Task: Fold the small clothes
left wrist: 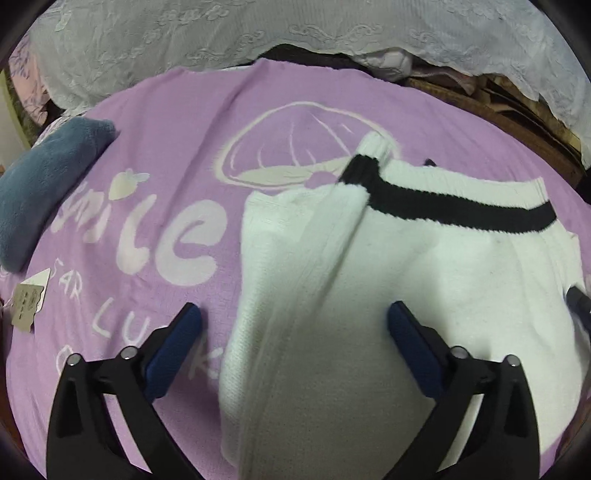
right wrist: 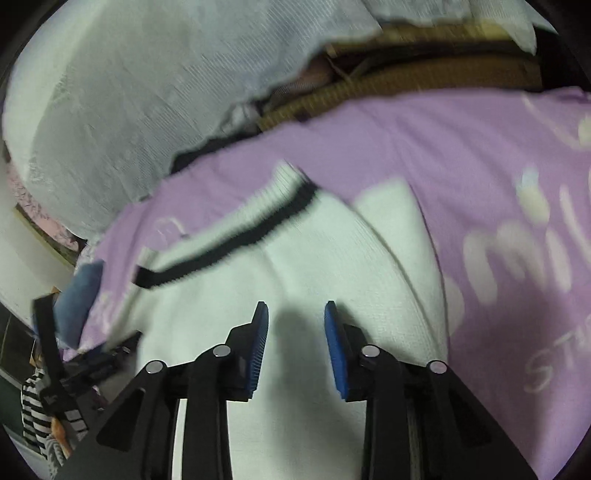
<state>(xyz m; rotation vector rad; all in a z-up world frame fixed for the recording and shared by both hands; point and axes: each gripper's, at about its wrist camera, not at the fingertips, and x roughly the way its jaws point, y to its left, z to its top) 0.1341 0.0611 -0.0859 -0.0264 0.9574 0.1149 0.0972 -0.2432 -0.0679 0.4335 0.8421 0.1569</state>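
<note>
A white knit garment (left wrist: 406,295) with a black stripe (left wrist: 461,210) near its ribbed hem lies on a purple blanket (left wrist: 166,147); one side is folded over in a long flap (left wrist: 295,258). My left gripper (left wrist: 293,310) hovers over it, open wide: its left finger is above the blanket and its right finger above the white knit. In the right wrist view the same garment (right wrist: 332,258) fills the middle. My right gripper (right wrist: 295,310) hangs just over it, with a narrow gap between the blue pads and nothing between them.
A blue-grey plush cushion (left wrist: 48,177) lies on the blanket's left, with a paper tag (left wrist: 29,299) below it. White lace cloth (left wrist: 258,33) is heaped behind the blanket, with a brown woven mat (left wrist: 498,110) at the back right. A striped sleeve (right wrist: 37,406) shows at lower left.
</note>
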